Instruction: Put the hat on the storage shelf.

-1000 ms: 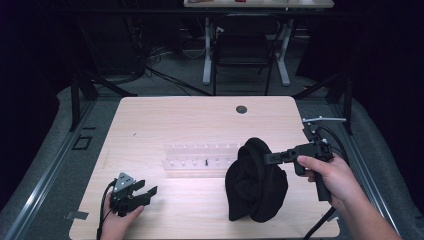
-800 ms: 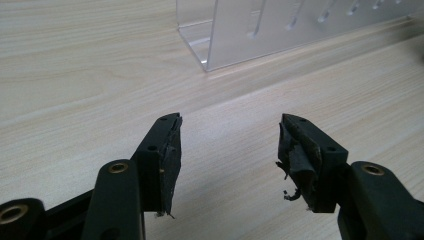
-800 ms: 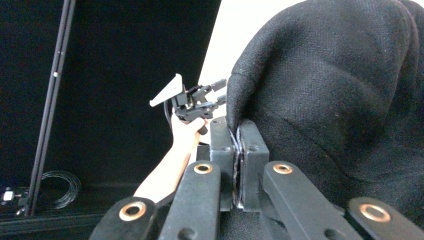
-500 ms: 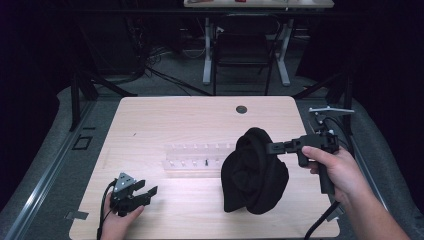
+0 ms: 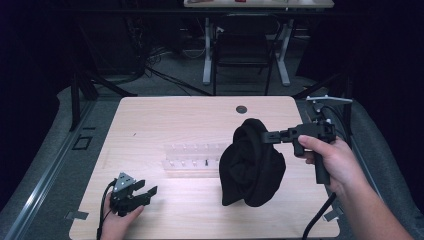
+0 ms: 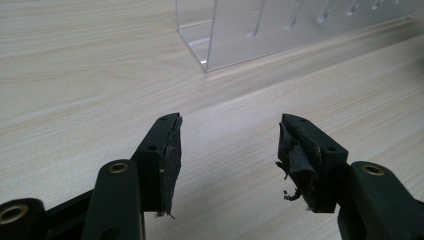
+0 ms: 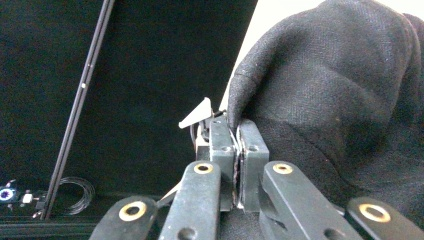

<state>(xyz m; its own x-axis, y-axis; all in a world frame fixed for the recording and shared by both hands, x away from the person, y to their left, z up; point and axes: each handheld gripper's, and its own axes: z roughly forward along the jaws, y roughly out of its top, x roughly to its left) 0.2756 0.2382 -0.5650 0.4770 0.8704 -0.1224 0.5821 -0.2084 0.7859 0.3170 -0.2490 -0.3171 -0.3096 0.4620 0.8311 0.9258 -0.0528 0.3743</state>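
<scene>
The right tongs pinch a fold of the black cloth, which hangs above the right side of the counter. The left tongs rest spread at the near left, near a clear rack.

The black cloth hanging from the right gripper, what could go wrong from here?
1. The right gripper pinches only a thin edge of the black cloth, so the heavy bundle may slip out.
2. The cloth hangs right beside the clear plastic rack, and its bottom seems to touch the table; a sideways swing could drag or knock the rack.
3. The left gripper rests open, far from the cloth, so it could not catch a drop.
</scene>
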